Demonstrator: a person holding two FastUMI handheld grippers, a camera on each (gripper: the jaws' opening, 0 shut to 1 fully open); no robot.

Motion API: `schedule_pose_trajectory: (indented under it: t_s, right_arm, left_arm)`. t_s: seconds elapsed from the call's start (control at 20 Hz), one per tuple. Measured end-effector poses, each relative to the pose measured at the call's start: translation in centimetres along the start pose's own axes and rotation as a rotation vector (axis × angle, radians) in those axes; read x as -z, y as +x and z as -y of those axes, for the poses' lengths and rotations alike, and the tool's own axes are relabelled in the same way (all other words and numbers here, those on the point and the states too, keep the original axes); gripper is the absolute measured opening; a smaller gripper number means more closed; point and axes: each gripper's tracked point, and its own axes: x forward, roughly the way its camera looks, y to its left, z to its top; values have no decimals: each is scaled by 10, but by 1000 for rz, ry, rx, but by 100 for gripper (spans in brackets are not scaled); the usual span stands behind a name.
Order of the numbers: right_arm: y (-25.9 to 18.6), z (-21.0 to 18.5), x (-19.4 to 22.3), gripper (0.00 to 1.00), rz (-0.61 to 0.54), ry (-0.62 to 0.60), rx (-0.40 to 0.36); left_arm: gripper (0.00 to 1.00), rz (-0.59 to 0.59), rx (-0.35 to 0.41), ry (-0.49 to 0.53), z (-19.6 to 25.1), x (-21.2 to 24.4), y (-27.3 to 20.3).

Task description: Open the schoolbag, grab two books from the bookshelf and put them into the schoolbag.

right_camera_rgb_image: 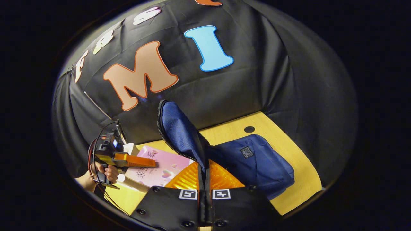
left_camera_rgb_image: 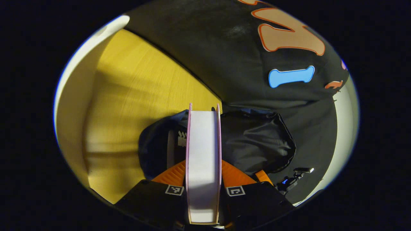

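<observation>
Left gripper [left_camera_rgb_image: 203, 179] clamped on pink book [left_camera_rgb_image: 203, 154], page edge up, aimed at schoolbag [right_camera_rgb_image: 257, 163] mouth at twelve o'clock. Right gripper [right_camera_rgb_image: 204, 179] pinches bag flap [right_camera_rgb_image: 179, 128], lifted toward eleven o'clock, likely to hold the opening clear.

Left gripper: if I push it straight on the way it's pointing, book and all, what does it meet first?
Probably the open mouth of the schoolbag. The left gripper holds the pink book edge-on, aimed at the dark lining, though depth is hard to judge.
</observation>
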Motion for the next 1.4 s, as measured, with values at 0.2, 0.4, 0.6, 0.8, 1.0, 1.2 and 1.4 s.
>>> schedule_pose_trajectory:
  t_s: [0.2, 0.4, 0.6, 0.8, 1.0, 1.2, 1.4]
  right_arm:
    - [0, 1, -3, 2, -1, -9, -9]
    - [2, -2, -2, 3, -5, -15, -20]
    - [2, -9, -4, 3, 6, -22, -39]
    - [3, -14, -7, 2, 13, -33, -49]
    - [4, -20, -5, 2, 12, -35, -62]
    - [5, -21, -4, 2, 13, -48, -69]
    - [5, -18, -6, 3, 21, -23, -76]
  left_arm:
    - [34, 4, 32, -53, 2, 8, 24]
    - [34, -1, 42, -65, 6, 15, 46]
    - [35, -11, 73, -94, 12, 30, 70]
    - [34, 17, 94, -133, 15, 31, 87]
    - [33, 42, 123, -223, 12, 31, 101]
    - [34, 67, 108, -270, 5, 36, 113]
    - [36, 80, 94, -292, 6, 38, 115]
